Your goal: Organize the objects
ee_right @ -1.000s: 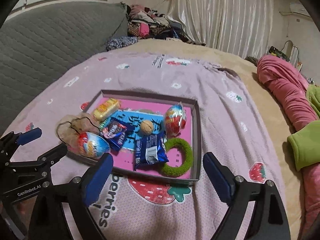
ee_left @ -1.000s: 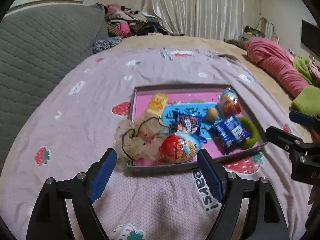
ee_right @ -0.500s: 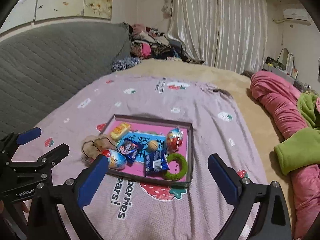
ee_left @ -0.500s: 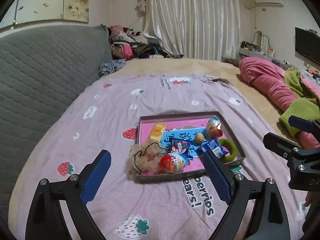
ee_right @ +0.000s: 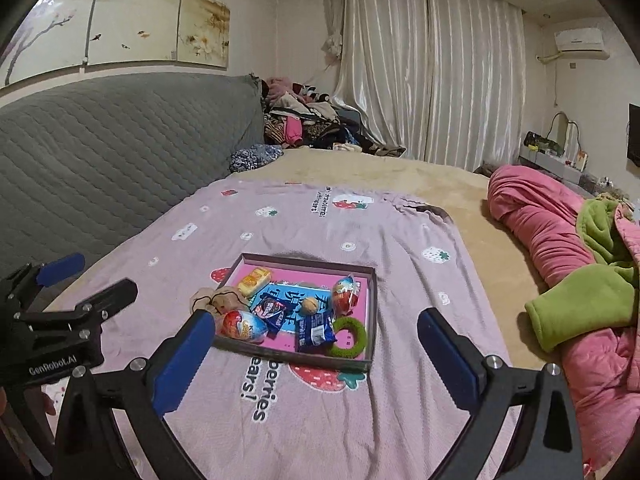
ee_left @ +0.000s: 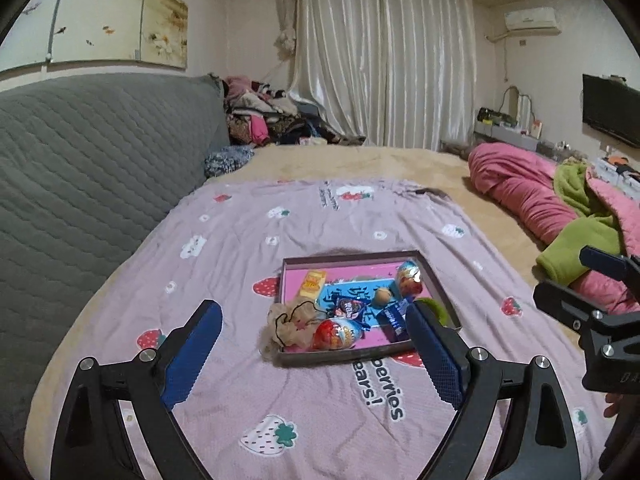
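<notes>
A shallow grey tray point(ee_left: 352, 354) with a pink floor lies on the lilac strawberry blanket point(ee_left: 280, 420). It holds a yellow snack point(ee_left: 313, 283), two foil eggs point(ee_left: 338, 334), a small brown ball point(ee_left: 382, 295), blue packets point(ee_left: 394, 316) and a green ring point(ee_right: 348, 338). A beige scrunchie point(ee_left: 286, 326) hangs over the tray's left front corner. My left gripper point(ee_left: 314, 316) is open and empty, raised well back from the tray. My right gripper point(ee_right: 316, 318) is likewise open and empty, beside the left one, facing the tray point(ee_right: 296, 358).
A grey quilted sofa back point(ee_left: 80, 168) runs along the left. Pink and green bedding point(ee_right: 560, 264) is heaped on the right. A pile of clothes point(ee_right: 304, 120) lies at the far end before white curtains. The beige bed cover point(ee_left: 360, 164) stretches beyond the blanket.
Both grippers have drawn back and risen from the tray, which now looks smaller and farther off. Their jaws have spread a little wider. The things in the tray have not moved.
</notes>
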Demonstrator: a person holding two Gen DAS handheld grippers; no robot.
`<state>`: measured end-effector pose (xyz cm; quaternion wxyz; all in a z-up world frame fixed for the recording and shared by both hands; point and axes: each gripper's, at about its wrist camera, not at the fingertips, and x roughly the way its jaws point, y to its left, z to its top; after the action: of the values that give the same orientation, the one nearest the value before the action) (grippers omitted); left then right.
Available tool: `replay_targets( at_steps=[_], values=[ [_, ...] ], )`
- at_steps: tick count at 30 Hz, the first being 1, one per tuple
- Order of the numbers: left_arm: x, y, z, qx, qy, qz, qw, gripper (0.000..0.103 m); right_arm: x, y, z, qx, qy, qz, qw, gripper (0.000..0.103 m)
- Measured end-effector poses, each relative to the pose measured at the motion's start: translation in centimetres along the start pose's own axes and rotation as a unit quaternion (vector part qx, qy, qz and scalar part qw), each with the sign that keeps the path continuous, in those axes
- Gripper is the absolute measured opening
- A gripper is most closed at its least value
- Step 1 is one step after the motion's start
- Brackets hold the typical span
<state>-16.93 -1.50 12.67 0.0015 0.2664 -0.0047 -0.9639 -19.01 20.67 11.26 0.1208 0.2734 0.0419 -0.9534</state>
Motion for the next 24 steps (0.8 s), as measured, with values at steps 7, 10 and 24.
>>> replay_targets(
  at_steps=[7, 10, 24],
  values=[
    [-2.3, -0.4, -2.7, -0.002, 0.002, -0.004, 1.0000, 0.094, -2.2, 0.0, -2.6, 0.005, 0.000, 0.003, 1.000, 0.102],
    [-2.9, -0.3, -4.7, -0.004, 0.010, -0.006, 0.9999, 0.094, -2.7, 0.2, -4.2, 0.001, 0.004, 0.005, 1.000, 0.102],
    [-2.4, -1.0, -12.4, -0.008, 0.049, -0.004, 0.9988, 0.094, -2.9, 1.3, -12.0, 0.009, 0.028, 0.003, 1.000, 0.102]
  ],
)
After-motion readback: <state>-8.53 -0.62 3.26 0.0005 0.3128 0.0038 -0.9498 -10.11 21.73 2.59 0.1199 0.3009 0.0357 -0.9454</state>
